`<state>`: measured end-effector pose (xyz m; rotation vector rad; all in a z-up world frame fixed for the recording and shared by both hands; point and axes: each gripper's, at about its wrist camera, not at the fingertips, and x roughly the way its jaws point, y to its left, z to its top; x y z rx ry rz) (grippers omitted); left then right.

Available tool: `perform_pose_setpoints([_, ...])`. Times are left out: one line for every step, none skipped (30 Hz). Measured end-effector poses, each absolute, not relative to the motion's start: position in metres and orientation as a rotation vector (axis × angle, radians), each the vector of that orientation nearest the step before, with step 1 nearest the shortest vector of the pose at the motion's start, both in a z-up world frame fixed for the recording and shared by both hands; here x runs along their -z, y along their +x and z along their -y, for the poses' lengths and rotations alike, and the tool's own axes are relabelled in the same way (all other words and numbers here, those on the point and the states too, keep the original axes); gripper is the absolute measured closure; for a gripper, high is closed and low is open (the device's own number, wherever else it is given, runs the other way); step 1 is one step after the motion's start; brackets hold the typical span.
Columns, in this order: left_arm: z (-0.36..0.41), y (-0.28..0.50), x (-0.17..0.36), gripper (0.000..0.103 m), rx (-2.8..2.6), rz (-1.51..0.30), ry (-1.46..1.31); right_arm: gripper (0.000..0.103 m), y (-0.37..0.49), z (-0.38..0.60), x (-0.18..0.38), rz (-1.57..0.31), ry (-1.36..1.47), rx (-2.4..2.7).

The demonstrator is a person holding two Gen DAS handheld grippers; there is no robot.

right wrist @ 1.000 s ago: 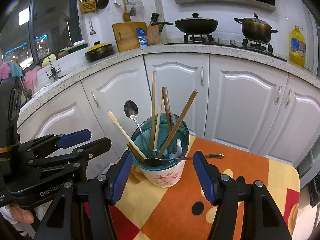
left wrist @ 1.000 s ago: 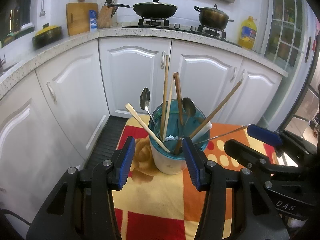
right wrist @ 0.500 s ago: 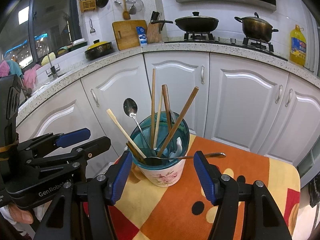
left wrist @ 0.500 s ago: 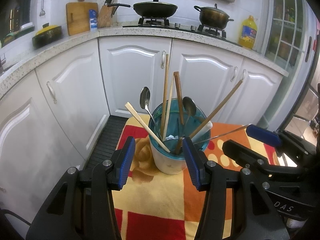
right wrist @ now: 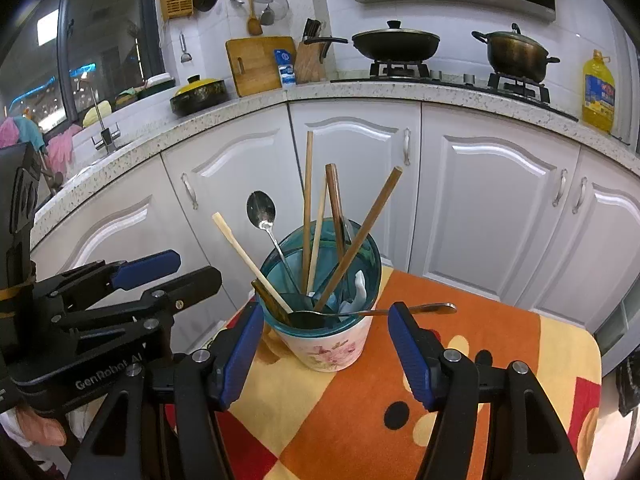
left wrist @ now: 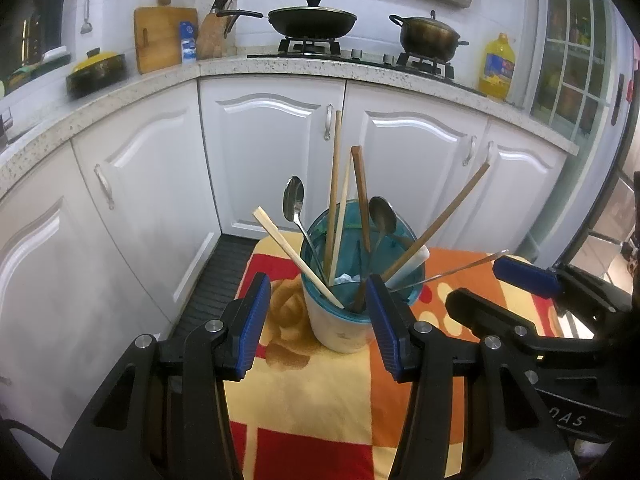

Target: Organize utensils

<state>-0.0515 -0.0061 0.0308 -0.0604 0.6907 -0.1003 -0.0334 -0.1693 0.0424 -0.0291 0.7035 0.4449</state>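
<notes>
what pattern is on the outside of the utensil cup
Pink flowers on white, on the cup; clearest in the right wrist view.

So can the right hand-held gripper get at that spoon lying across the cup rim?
Probably yes. The right hand-held gripper is open and empty, and the spoon sticks out sideways over the cup rim just above its right finger, nothing covering the handle.

In your left wrist view, the utensil cup point(left wrist: 340, 320) stands at centre frame on the tablecloth point(left wrist: 320, 392), holding chopsticks point(left wrist: 333, 192) and spoons point(left wrist: 294, 204). Behind it run the cabinet doors point(left wrist: 272, 152); above them, upper frame, the wok point(left wrist: 312, 20) sits left of the pot point(left wrist: 430, 36).
</notes>
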Motion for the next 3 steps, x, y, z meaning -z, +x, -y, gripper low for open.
perform_pose_setpoints([0.0061, -0.0518, -0.0303, 0.054, 0.101, -0.692, -0.061, 0.04, -0.0332, 0.171, -0.0414, -0.705, -0.026, -0.445])
perform_pose_setpoints([0.0055, -0.0511, -0.0296, 0.054, 0.104, -0.695, -0.063, 0.04, -0.0332, 0.1734, -0.0404, -0.706, -0.02, -0.446])
perform_pose_setpoints([0.0042, -0.05, -0.0282, 0.054, 0.105, -0.7, -0.067, 0.04, -0.0332, 0.1785, -0.0385, -0.706, -0.01, -0.444])
